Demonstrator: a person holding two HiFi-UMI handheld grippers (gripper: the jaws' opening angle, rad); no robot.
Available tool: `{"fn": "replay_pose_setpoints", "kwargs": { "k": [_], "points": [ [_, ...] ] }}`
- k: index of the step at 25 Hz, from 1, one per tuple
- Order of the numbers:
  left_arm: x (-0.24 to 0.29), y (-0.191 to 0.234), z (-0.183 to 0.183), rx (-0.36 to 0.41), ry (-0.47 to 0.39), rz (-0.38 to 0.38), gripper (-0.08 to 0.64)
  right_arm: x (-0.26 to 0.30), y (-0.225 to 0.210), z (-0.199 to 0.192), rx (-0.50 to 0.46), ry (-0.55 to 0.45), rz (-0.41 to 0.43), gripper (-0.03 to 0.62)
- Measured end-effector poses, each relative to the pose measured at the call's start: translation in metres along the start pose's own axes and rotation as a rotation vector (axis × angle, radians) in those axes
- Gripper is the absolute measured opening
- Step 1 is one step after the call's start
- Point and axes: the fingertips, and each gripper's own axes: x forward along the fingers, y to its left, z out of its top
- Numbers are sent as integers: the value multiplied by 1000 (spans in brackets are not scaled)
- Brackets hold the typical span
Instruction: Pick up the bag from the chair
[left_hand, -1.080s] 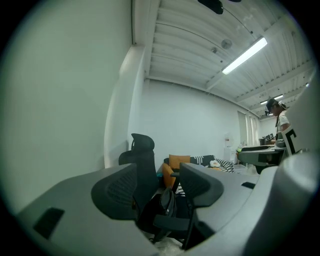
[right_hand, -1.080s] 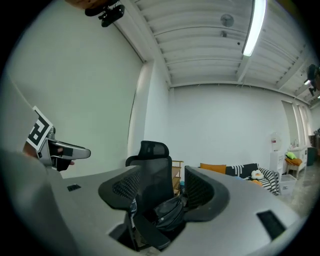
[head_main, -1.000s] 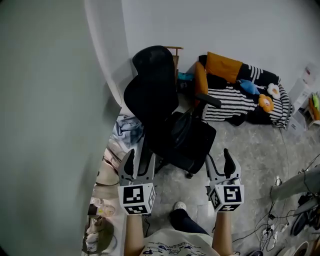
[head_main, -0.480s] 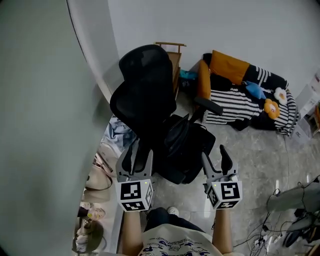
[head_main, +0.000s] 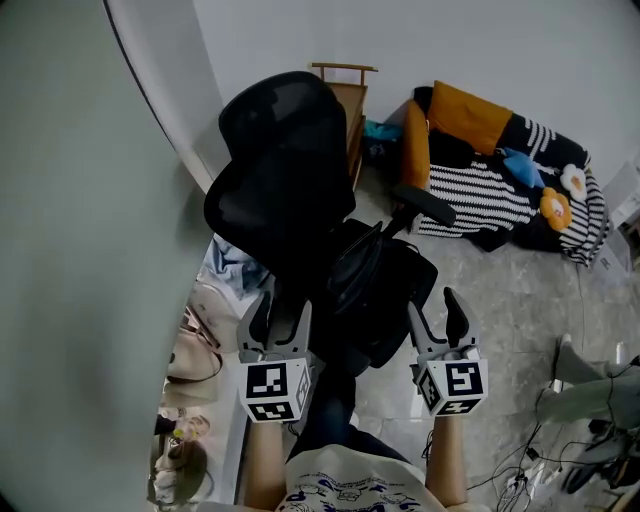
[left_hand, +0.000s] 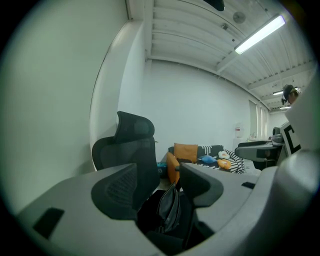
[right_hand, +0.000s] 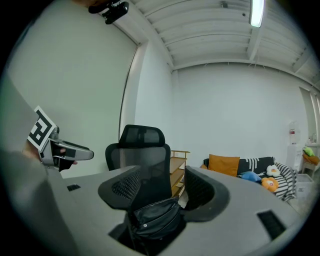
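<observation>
A black bag (head_main: 362, 278) of smooth, leather-like material, with a small round stud on its front, sits slumped on the seat of a black mesh-backed office chair (head_main: 278, 165). The left gripper (head_main: 281, 318) and right gripper (head_main: 434, 316) hover short of it, jaws spread wide and empty. No writing is readable.

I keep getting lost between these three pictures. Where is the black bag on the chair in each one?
Head view: the black bag lies on the office chair seat, near the picture's centre.
Left gripper view: the black bag shows low centre, between the open jaws.
Right gripper view: the black bag shows bottom centre, between the open jaws.
Shared landmark: the orange cushion, right of the chair in every view.
</observation>
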Motion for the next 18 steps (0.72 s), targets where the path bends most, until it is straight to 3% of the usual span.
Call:
{"fn": "replay_pose_setpoints", "kwargs": {
  "k": [18],
  "points": [
    [193, 25, -11, -21, 144, -68, 264, 184, -54, -21, 20, 114, 20, 281]
  ]
}}
